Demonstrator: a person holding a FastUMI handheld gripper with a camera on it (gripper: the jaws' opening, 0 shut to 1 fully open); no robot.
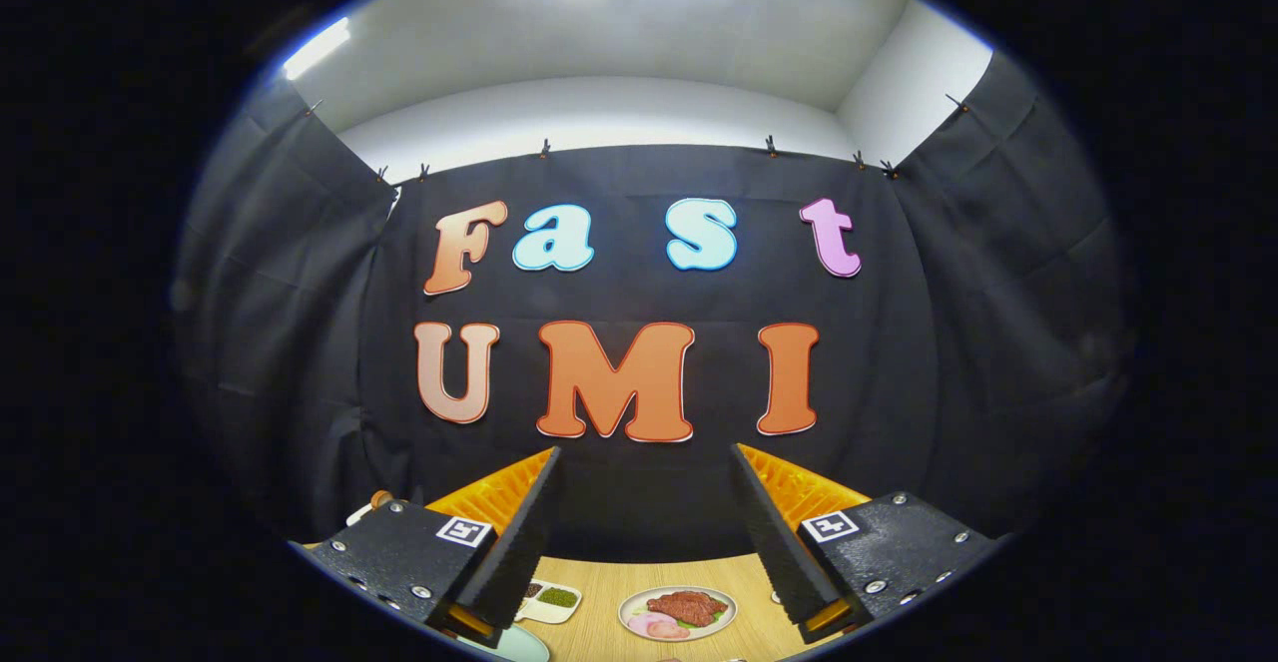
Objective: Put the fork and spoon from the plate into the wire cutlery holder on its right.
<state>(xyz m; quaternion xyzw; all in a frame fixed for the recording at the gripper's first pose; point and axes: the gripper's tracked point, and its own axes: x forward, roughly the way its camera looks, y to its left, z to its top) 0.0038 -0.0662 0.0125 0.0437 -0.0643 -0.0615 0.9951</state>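
My gripper [644, 454] is held high and level, pointing at the black cloth wall, with its two fingers wide apart and nothing between them. Far below the fingers lies a wooden table [599, 607]. A pale round rim [514, 644] peeks out under the left finger; it may be the task's plate, but I cannot tell. I cannot make out a fork, a spoon or a wire holder.
On the table between the fingers sits a small plate of meat and ham slices [677, 612]. A white tray with green food [551, 600] lies beside the left finger. A small brown knob [380, 498] shows behind the left finger's mount.
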